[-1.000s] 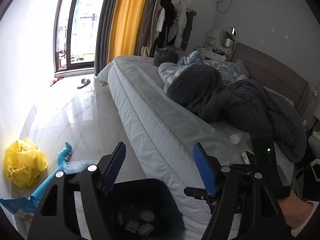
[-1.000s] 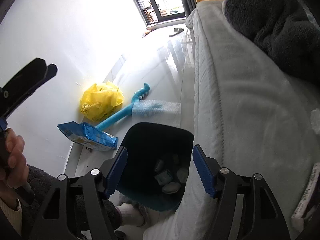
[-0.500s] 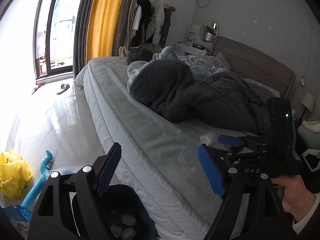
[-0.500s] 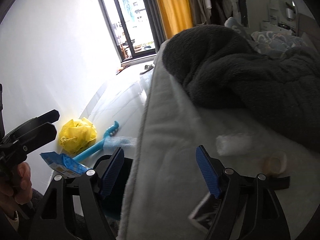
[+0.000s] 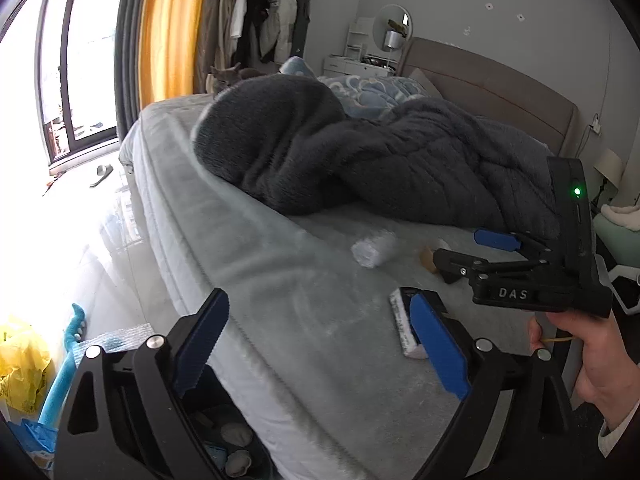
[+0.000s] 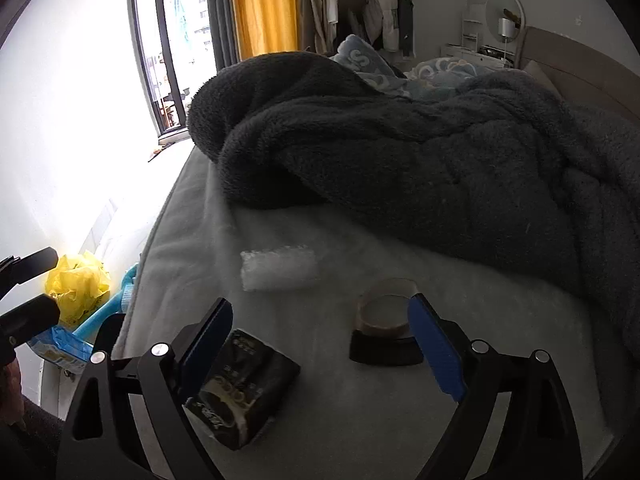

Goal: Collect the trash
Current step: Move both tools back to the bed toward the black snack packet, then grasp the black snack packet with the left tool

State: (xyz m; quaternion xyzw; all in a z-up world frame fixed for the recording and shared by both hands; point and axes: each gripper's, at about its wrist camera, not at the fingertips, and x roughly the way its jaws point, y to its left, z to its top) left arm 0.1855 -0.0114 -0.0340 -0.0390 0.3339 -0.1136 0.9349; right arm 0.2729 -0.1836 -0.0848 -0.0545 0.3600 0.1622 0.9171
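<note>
Left hand-held gripper [image 5: 320,344]: I've just spread it wide, nothing held, above the bed [image 5: 304,280] edge.
Right hand-held gripper [image 6: 320,344]: just opened too, empty.
Black packet [image 6: 244,392]: beside its left finger, maybe touching.
Tape roll [image 6: 384,314]: just ahead.

We see strong daylight from the window [image 5: 76,80], which burns the floor [image 5: 80,232] and wall [image 6: 72,120] to white glare. The blanket [image 6: 420,152] stays dim. Both fisheye pictures bend at the edges, with black corners and slight blur.
</note>
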